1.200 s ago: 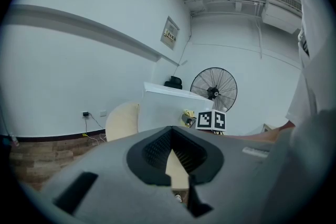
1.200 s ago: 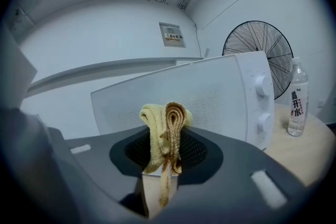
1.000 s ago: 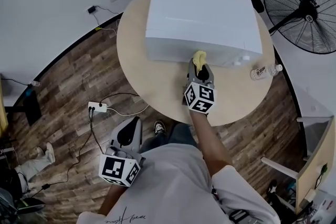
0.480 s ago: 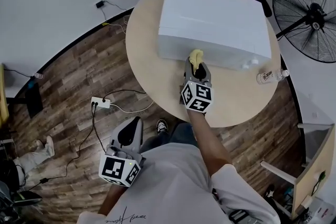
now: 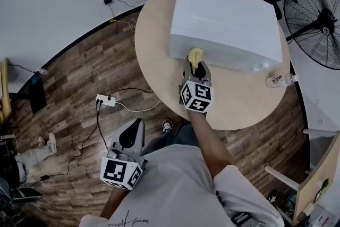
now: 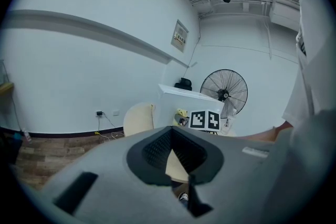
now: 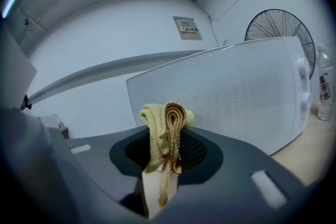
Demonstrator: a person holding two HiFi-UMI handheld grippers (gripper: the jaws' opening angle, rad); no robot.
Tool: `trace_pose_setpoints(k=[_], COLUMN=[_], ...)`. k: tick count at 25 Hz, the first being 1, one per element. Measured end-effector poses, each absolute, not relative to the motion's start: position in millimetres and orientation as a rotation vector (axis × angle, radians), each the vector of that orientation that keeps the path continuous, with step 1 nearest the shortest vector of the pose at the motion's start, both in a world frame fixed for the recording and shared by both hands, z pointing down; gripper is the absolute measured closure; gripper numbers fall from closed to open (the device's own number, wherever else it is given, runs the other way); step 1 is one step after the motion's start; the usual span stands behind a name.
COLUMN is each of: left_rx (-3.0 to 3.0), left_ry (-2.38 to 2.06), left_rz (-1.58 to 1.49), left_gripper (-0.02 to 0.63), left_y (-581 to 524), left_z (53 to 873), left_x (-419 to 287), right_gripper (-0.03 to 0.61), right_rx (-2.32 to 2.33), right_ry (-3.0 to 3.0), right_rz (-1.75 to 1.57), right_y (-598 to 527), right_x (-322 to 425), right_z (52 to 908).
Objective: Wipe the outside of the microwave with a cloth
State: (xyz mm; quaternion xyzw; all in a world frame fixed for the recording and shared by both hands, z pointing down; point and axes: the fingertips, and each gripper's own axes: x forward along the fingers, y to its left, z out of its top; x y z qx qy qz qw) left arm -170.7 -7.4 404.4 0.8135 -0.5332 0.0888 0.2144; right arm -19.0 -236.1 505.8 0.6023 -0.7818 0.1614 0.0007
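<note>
Microwave (image 5: 226, 21): white box with a smooth flat top and square edges. In the right gripper view its near face shows a fine dotted mesh texture, with two round knobs (image 7: 303, 105) at the 3 o'clock end. It stands on a round bench (image 5: 154, 56) of pale matte wood and fills the 12 to 2 o'clock part of the top.

Cloth (image 5: 195, 55): yellow, with a terry-like nap, folded into a thick roll whose looped folds show at the top. The right gripper (image 5: 195, 67) has its jaws clamped on it. The roll stands up out of the jaws and a thin tail hangs down between them. In the head view the top of the cloth sits at the lower edge of the microwave's near face, toward that face's 9 o'clock end. Whether it actually touches cannot be confirmed.

Left gripper (image 5: 134, 127): grey moulded plastic, jaws together with nothing between them. It is held low at 7 o'clock, off the bench, beside the person's leg.

Edges and room:
- Bare bench top runs from 6 round to 10 o'clock, on the open side of the right gripper.
- The bench rim curves just behind that gripper's marker cube at 6 o'clock.
- A clear plastic bottle (image 5: 279, 81) with a white cap stands upright near the rim at 3 o'clock, close to the knob corner but apart from it.
- A black wire-cage fan (image 5: 319, 13) stands off the bench at 2 o'clock.
- A white power strip (image 5: 105, 100) with trailing cables lies on the dark plank floor (image 5: 79, 72) at 9 o'clock.
</note>
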Motion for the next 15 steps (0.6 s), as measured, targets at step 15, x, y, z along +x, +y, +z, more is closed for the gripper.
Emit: trace_pose_setpoints(k=[15], left_rx=[2.184], left_ry=[-1.563], left_rz=[0.241], left_gripper=[0.623], left_y=[-1], left_z=[407], left_x=[-191], right_gripper=[0.456], right_rx=[1.705], right_ry=[-2.551], right_rz=[0.513], right_y=[-244], right_x=[-91], right_z=[514])
